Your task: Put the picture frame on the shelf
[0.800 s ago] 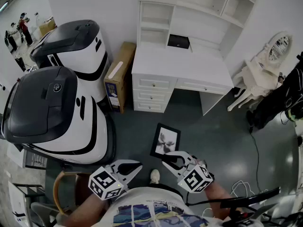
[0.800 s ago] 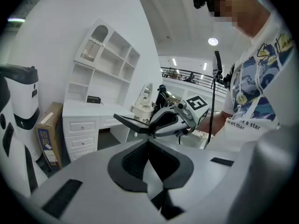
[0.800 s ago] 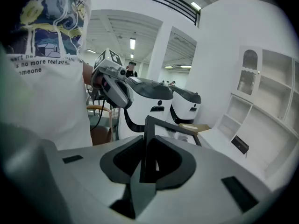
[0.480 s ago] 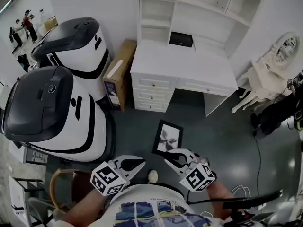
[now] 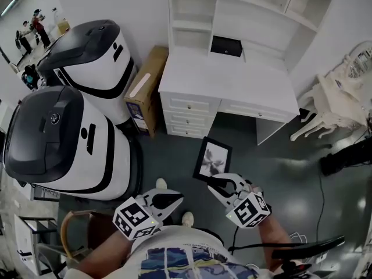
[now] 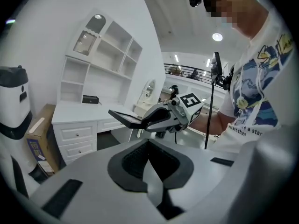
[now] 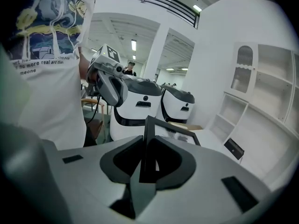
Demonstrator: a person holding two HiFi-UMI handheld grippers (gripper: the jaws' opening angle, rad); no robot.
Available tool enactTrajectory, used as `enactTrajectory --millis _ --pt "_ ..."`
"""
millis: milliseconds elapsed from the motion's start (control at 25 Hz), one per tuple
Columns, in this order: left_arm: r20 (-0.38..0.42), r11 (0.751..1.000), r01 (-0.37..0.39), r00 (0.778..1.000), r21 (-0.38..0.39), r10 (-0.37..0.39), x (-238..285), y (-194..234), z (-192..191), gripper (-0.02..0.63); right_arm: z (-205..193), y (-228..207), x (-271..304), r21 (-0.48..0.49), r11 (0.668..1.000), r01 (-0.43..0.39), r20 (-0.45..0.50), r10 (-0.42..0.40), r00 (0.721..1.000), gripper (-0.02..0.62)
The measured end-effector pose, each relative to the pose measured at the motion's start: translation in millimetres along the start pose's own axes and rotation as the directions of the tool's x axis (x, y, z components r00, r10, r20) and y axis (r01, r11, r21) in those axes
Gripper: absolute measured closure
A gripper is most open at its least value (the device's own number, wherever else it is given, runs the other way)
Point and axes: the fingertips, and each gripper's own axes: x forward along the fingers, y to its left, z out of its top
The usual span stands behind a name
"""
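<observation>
**Frame's clamped in the right tongs, nowhere near the shelf yet**

Going left to right from the head view: there's a big white-and-black machine on the far left. A second one sits behind it. A cardboard box stands just beside that rear one, squeezed in next to the white desk.

The desk has drawers on its left side. The white shelf sits on top of it at the back, all open cubbies. A small black box sits on the desk top right under those cubbies.

Down at the bottom, the left tongs are held low in front of the person's shirt. Their own camera shows the jaws pressed together with nothing in them.

A bit to the right, the right tongs are clamped on the picture frame. The jaws pinch one edge of it, and you can see that edge sitting right in the gap from that side's camera.

The frame is black with a pale picture in it. It sticks out away from the person, up in the air over the dark floor, in front of the desk drawers. From the left tongs' camera it looks tilted, almost flat.

Off to the far right there's some curly-legged white furniture.
</observation>
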Motion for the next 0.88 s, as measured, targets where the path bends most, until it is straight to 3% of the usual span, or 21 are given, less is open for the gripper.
enactTrajectory --millis 280,520,880 --pt "0.026 0.999 0.040 0.999 0.012 -0.040 14.3 84.2 27.8 0.594 8.2 -70.2 45.9 -0.021 0.999 0.046 -0.034 -0.046 0.998 0.500" --pt "0.068 0.994 0.095 0.993 0.062 -0.100 13.5 163.8 85.3 0.594 38.8 -135.1 92.5 -0.049 0.998 0.044 -0.072 -0.048 0.996 0.500" --pt "0.082 0.996 0.078 0.993 0.048 -0.082 -13.9 267.3 112.1 0.594 79.5 -223.9 162.7 -0.127 0.991 0.045 -0.084 -0.056 0.995 0.500"
